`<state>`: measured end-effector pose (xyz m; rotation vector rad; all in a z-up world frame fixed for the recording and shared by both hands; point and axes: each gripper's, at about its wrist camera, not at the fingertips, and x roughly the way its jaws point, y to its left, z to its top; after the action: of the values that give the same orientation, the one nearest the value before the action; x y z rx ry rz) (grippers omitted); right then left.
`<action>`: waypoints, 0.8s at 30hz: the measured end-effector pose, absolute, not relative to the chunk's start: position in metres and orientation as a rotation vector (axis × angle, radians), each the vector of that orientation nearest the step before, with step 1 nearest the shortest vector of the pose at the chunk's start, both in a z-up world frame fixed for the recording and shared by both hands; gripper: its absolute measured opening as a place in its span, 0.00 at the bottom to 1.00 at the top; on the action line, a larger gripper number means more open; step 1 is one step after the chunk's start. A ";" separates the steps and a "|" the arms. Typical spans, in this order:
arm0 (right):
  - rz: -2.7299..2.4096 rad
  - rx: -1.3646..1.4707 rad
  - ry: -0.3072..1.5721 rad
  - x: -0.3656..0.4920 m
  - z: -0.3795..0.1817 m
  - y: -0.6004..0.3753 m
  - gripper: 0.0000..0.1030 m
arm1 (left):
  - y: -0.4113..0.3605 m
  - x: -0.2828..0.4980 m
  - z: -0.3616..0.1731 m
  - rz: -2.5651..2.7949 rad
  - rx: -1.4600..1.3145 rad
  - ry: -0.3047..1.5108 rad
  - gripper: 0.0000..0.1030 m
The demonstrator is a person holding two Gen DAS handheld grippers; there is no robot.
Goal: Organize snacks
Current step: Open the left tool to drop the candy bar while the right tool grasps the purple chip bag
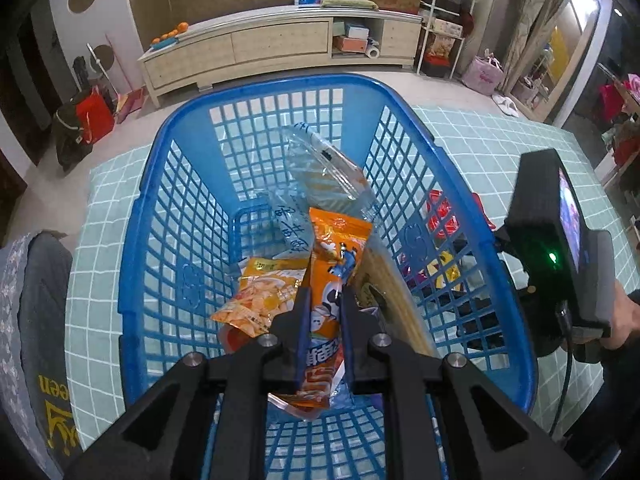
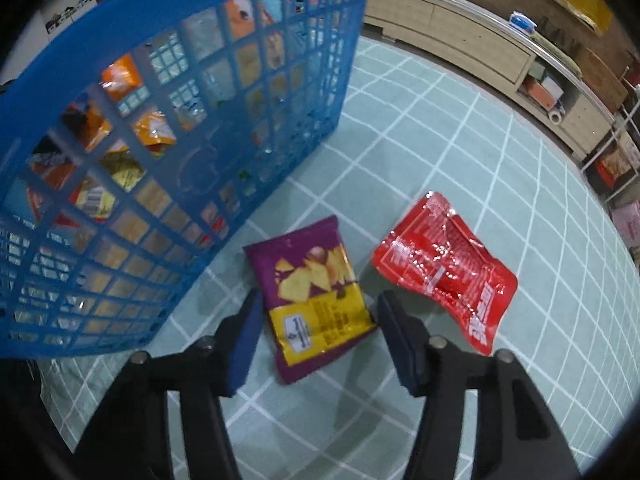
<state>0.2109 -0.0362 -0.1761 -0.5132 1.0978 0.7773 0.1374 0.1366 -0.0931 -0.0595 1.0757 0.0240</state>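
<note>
Over the blue mesh basket [image 1: 276, 80], my left gripper [image 1: 325, 294] is shut on an orange snack packet [image 1: 336, 240], which stands upright between its pads. Below it in the basket lie a yellow-orange chip bag [image 1: 260, 296], a clear plastic bag [image 1: 320, 168] and other packets. In the right wrist view, my right gripper [image 2: 316, 308] points down at a purple and yellow chip bag [image 2: 312, 280] lying flat on the mat. Its fingers stand either side of the bag, close to its edges but not squeezing it. A red packet [image 2: 444, 268] lies just to the right.
The basket's wall [image 2: 200, 12] rises close on the left of the purple bag. Everything sits on a pale green checked mat [image 2: 480, 140]. A long low cabinet [image 1: 280, 44] lines the far wall. A person's hand [image 1: 624, 316] holds the right gripper's black body [image 1: 560, 248] beside the basket.
</note>
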 end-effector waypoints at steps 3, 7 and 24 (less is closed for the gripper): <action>0.769 -0.519 1.094 0.202 -0.173 -0.039 0.50 | 0.138 0.138 -0.094 0.037 -0.069 1.077 0.15; 0.743 -0.511 1.093 0.192 -0.166 -0.047 0.50 | 0.141 0.134 -0.091 0.043 -0.073 1.078 0.32; 0.643 -0.436 0.972 0.137 -0.074 -0.074 0.50 | 0.140 0.080 -0.039 0.015 -0.047 0.969 0.45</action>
<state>0.1369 -0.0742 -0.0744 -0.4359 0.9725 0.6428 0.0796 0.1396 -0.0391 -0.0474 0.9691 0.0155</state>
